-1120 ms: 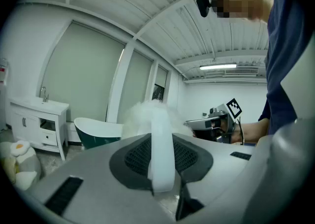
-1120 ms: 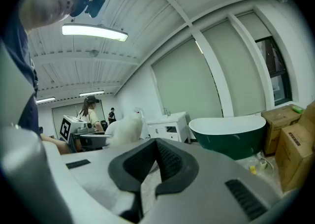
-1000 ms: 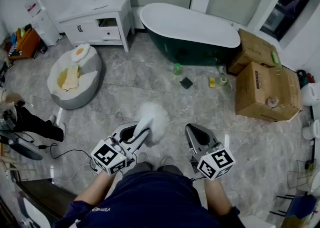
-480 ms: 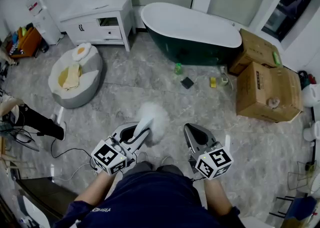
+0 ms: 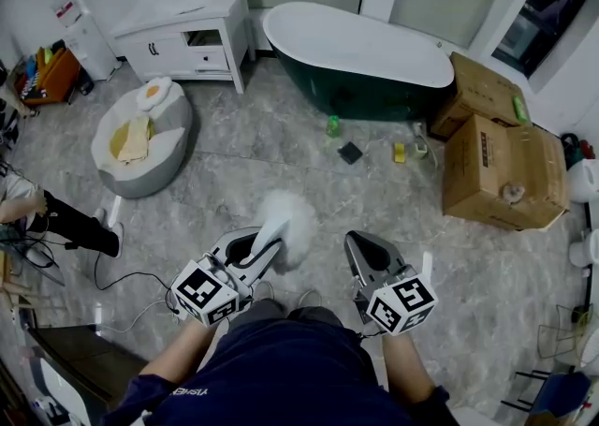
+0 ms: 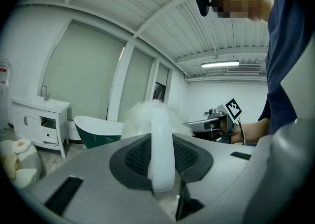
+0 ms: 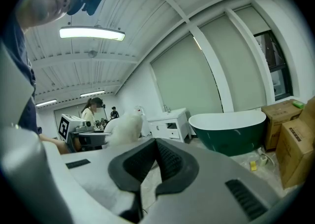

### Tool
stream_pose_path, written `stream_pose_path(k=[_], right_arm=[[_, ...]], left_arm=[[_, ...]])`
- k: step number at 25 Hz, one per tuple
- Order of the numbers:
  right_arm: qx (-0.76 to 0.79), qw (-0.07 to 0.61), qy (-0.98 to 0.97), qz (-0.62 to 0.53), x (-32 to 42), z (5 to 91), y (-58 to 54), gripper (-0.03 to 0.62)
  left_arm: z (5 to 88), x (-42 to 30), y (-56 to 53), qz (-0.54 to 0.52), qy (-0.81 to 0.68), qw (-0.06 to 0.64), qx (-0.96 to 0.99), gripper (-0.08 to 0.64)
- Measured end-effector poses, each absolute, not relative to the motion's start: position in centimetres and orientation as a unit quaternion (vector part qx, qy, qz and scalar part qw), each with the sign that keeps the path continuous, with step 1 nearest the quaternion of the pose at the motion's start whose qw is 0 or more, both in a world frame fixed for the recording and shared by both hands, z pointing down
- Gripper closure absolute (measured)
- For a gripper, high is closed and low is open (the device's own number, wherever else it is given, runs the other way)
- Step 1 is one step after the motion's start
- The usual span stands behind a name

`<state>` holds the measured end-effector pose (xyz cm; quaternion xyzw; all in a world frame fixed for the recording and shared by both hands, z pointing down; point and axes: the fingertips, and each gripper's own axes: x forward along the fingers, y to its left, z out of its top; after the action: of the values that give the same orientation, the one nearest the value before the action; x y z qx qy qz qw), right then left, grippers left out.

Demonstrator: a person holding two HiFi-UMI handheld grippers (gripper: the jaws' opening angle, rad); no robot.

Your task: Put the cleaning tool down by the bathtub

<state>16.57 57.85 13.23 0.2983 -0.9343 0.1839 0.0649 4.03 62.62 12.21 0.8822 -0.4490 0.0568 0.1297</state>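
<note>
The left gripper (image 5: pixel 263 247) is clamping the light, soft-headed duster (image 5: pixel 292 216) by its stiff handle (image 6: pixel 161 155), likely the surest hold, well short of the bathtub (image 5: pixel 374 51), while the right gripper (image 5: pixel 362 248) is hovering closed, empty.

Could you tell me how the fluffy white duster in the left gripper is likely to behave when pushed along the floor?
The duster is probably very light: its head is a loose fluffy puff that should squash and drag rather than roll. Its flat white handle, pinched in the left gripper, looks stiff and smooth, so it may slide on the floor.
</note>
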Motion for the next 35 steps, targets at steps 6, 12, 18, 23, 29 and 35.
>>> stream_pose_path(k=[6,12,18,23,29,35], right_arm=[[0.289,0.065,-0.937,0.186,17.8,13.6,57.5,0.588],[0.285,0.064,-0.937,0.191,19.0,14.1,56.8,0.588],[0.283,0.064,-0.937,0.195,18.9,14.3,56.3,0.588],[0.284,0.067,-0.937,0.194,19.3,14.5,55.4,0.588],[0.289,0.07,-0.935,0.192,19.4,14.8,53.4,0.588],[0.293,0.075,-0.933,0.193,18.4,15.1,50.9,0.588]], left_arm=[[12.6,5.2,62.4,0.059,-0.457,0.132,0.877,0.456],[12.9,6.3,62.1,0.062,-0.463,0.132,0.874,0.456],[13.1,6.0,61.8,0.066,-0.466,0.134,0.872,0.456],[13.2,6.1,60.7,0.066,-0.465,0.133,0.873,0.456],[13.4,5.7,58.6,0.063,-0.466,0.129,0.873,0.456],[13.9,4.5,56.1,0.058,-0.468,0.134,0.871,0.456]])
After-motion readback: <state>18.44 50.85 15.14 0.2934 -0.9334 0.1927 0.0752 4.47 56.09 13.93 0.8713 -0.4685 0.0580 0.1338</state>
